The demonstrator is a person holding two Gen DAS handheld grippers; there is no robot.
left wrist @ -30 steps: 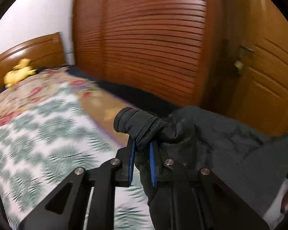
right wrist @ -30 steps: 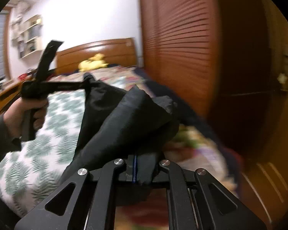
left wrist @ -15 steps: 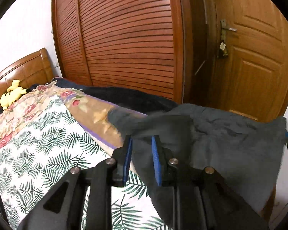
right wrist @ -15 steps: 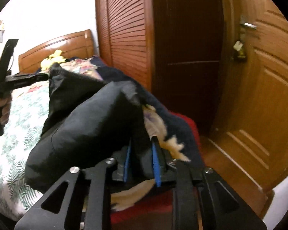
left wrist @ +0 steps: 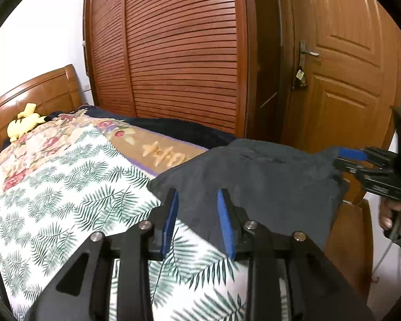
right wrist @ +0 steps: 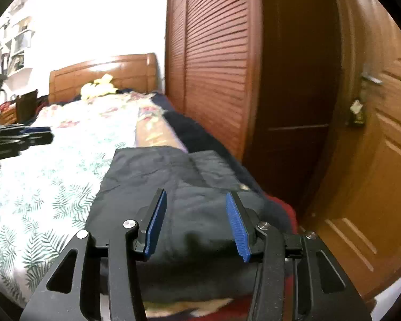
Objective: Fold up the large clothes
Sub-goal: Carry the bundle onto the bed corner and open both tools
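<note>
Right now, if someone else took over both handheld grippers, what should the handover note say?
Left gripper: jaws opening, pads clear of the cloth; the near corner of the dark grey padded garment lies past its tips.
Right gripper: jaws opening over the garment's near edge, nothing pinched.
The garment lies folded flat at the foot of the bed, on the fern-print bedspread.
Done: a fold is laid and let go.
Left: likely further folds to make it compact, and smoothing.
</note>
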